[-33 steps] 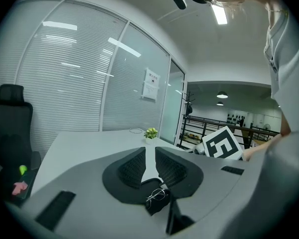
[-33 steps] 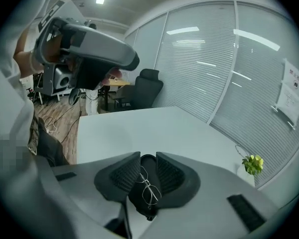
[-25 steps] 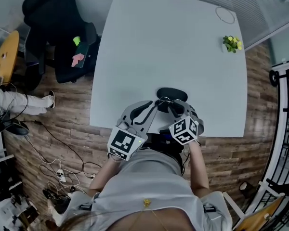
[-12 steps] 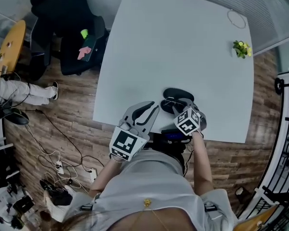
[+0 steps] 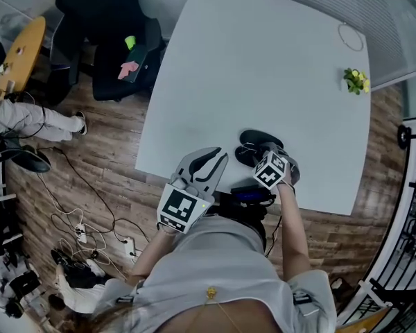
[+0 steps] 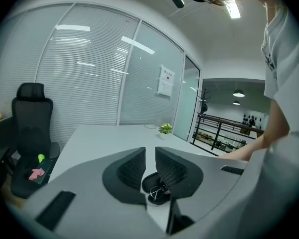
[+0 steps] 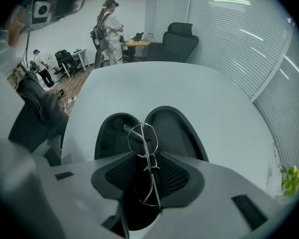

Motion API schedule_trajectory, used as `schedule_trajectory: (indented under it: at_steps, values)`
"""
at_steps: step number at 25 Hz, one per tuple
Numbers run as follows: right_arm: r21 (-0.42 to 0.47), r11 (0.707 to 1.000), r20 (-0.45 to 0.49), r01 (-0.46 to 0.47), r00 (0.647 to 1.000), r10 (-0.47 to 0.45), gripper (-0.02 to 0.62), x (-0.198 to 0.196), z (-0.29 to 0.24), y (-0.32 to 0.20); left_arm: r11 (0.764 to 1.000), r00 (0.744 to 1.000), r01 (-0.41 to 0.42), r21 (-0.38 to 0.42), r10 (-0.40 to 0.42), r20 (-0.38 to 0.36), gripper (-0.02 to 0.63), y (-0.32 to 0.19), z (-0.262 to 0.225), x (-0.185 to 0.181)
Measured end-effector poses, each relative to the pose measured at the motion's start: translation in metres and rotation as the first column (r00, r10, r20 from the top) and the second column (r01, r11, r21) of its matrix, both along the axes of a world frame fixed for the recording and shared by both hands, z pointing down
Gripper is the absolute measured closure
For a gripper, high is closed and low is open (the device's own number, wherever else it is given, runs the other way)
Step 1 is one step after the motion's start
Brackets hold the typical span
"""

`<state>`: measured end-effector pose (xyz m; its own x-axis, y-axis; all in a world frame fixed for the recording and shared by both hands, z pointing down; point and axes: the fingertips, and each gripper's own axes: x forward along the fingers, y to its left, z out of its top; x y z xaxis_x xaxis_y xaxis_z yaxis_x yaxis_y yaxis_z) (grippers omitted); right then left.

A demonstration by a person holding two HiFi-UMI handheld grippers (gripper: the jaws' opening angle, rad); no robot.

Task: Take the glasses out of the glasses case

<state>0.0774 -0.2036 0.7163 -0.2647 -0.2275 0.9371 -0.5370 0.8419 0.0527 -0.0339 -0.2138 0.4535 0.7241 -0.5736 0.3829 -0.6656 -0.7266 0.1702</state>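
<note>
Step looks like the grasp before lift-out: the glasses are not out yet. Right gripper points steeply down over the open case. Its jaws are opening wide with the glasses edge-on between them, and the pads are not clearly pressing the wire frame. Glasses sit at the case's near end, over its two dark halves. Next probably needs a gentle close near the bridge, then a straight lift clear of the case. Left gripper is just left of the case, low over the table, jaws a narrow gap apart, empty. Plant is well beyond the case.
</note>
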Motion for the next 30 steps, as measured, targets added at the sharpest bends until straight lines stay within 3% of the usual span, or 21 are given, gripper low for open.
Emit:
schedule_trajectory:
  at_steps: [7, 13, 30]
  values:
    - [0.01, 0.993, 0.01, 0.118, 0.993, -0.119, 0.472, -0.002, 0.003, -0.001, 1.0, 1.0, 0.018, -0.006, -0.018, 0.003, 0.54, 0.001, 0.003, -0.005]
    - [0.037, 0.987, -0.009, 0.155, 0.988, -0.154, 0.492, -0.002, 0.001, -0.002, 1.0, 1.0, 0.009, -0.007, -0.009, -0.003, 0.54, 0.004, 0.003, -0.003]
    - [0.128, 0.987, -0.032, 0.094, 0.995, -0.091, 0.497, 0.018, -0.038, -0.009, 0.998, 0.998, -0.064, 0.007, 0.064, -0.008, 0.54, 0.014, 0.002, 0.015]
